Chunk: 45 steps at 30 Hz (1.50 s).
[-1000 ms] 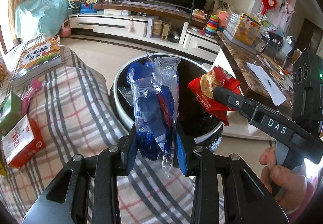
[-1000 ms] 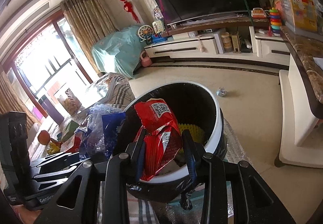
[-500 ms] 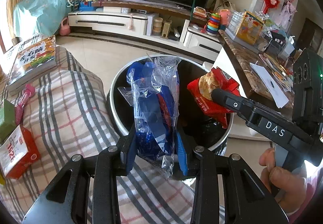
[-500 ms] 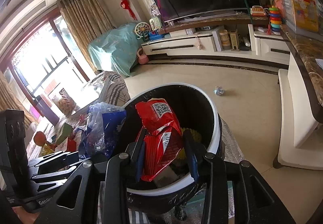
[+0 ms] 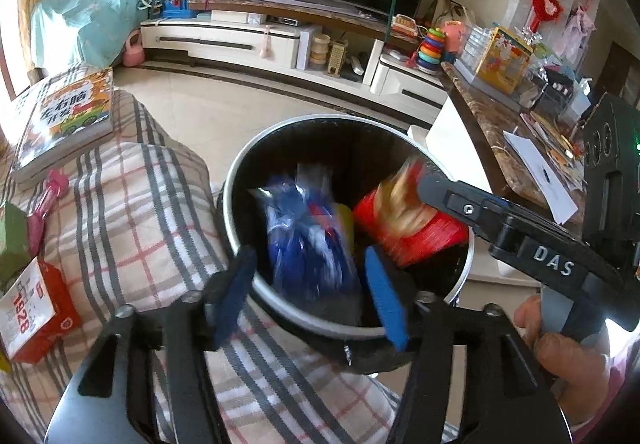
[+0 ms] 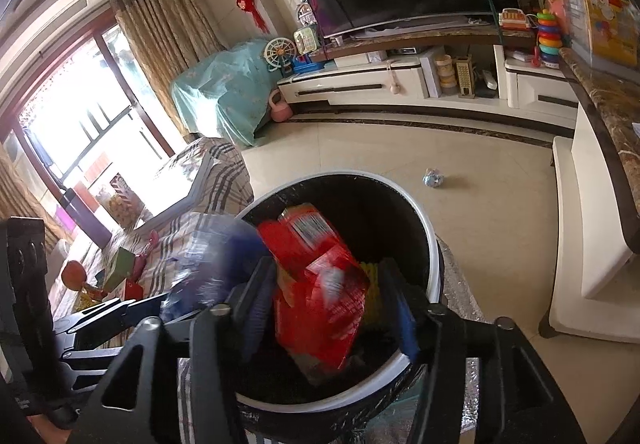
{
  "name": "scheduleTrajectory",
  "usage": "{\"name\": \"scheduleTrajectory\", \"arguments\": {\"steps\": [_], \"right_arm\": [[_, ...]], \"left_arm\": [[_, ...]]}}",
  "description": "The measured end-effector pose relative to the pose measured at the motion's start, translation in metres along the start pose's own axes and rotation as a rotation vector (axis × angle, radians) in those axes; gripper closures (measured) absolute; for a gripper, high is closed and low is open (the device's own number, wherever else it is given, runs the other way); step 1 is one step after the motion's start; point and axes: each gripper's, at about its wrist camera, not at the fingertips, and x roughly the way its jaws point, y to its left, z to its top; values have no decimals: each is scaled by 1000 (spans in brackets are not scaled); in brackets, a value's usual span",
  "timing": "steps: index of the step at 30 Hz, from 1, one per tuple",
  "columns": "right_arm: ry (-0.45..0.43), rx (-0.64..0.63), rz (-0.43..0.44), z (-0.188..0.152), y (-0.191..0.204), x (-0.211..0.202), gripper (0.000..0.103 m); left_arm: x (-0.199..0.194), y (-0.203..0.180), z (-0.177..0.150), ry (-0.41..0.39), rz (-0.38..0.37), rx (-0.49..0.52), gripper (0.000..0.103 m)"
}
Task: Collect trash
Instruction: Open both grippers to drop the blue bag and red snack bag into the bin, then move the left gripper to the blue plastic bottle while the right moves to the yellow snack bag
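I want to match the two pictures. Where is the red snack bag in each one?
Left wrist view: the red snack bag is right of centre, inside the bin, blurred.
Right wrist view: the bag is at lower centre, between the opening jaws.
Shared landmark: the bin's white rim.

"DAS" on right tool (image 5: 430, 184)

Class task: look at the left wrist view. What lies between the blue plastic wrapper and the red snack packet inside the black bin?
A sliver of something yellow shows between the blue plastic wrapper and the red snack packet, in the left wrist view.
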Motion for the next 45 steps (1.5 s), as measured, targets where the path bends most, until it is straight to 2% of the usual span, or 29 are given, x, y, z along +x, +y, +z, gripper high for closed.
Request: {"name": "scheduleTrajectory", "arguments": {"steps": [10, 12, 15, 25, 45], "right_arm": [[-28, 20, 8, -8, 4, -13, 24], [-36, 23, 17, -12, 8, -16, 17], [-38, 10, 33, -17, 19, -20, 14], [-31, -46, 93, -41, 64, -25, 11], [60, -153, 200, -83, 150, -7, 11]], "left_arm": [[-24, 24, -32, -29, 11, -73, 39], [-31, 30, -40, -35, 20, -89, 39], [-42, 42, -52, -44, 35, -125, 39], [-79, 82, -90, -74, 86, -219, 39], [-136, 162, -158, -110, 215, -380, 39]]}}
